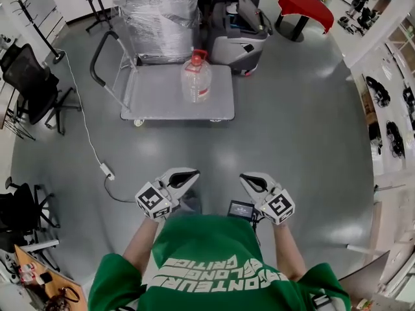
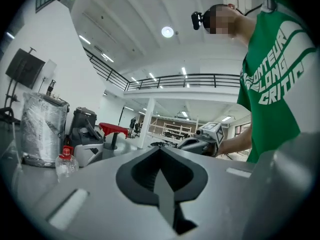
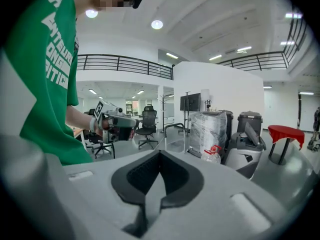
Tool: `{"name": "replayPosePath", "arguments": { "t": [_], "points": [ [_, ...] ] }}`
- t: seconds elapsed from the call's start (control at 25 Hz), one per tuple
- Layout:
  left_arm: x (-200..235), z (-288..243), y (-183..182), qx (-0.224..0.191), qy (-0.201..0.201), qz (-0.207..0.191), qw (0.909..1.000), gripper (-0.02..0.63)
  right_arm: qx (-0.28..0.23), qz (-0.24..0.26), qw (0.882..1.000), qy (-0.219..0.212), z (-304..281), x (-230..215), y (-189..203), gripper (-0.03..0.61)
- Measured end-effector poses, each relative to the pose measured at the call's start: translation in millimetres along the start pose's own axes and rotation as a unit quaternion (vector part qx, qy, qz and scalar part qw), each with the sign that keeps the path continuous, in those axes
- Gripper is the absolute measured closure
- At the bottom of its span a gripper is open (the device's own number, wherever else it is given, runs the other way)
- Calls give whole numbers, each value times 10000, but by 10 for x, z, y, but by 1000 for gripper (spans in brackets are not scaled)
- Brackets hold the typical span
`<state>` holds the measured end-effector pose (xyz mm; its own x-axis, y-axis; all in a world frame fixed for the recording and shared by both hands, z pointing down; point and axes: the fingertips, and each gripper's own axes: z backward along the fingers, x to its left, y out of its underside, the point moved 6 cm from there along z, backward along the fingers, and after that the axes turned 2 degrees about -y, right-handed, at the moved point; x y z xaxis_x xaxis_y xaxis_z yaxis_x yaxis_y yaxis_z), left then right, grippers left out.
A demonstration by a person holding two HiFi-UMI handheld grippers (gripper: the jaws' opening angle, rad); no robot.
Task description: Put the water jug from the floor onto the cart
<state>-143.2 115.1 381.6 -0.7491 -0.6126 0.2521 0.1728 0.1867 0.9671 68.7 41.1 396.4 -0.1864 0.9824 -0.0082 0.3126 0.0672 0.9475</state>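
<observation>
A clear water jug with a red cap and handle stands upright on the grey flat cart, near its back edge. It also shows small in the left gripper view as the jug and in the right gripper view as the jug. Both grippers are held close to the person's body, far from the cart. My left gripper is shut with nothing in it, its jaws meeting at the tip. My right gripper is also shut and holds nothing.
Behind the cart stand a plastic-wrapped stack and a grey machine. A red round table is at the back right. Office chairs stand at the left. A white cable with a power strip lies on the floor.
</observation>
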Motion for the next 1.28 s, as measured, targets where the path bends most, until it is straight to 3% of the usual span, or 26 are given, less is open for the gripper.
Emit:
{"name": "replayPosePath", "arguments": {
  "t": [0.4, 0.68, 0.96, 1.28],
  "points": [
    [-1102, 11, 64, 271, -663, -376, 9967, 600, -32, -215, 9997, 65, 1017, 436, 446, 586],
    [-1663, 103, 185, 424, -819, -527, 9943, 600, -133, -277, 9994, 139, 1405, 620, 495, 586],
    [-1835, 342, 167, 533, -946, -649, 9920, 600, -170, -259, 9994, 124, 1444, 836, 394, 586],
    [-1622, 858, 231, 588, -1052, -509, 9914, 600, -211, -222, 9989, 348, 1186, 1197, 243, 586]
  ]
}}
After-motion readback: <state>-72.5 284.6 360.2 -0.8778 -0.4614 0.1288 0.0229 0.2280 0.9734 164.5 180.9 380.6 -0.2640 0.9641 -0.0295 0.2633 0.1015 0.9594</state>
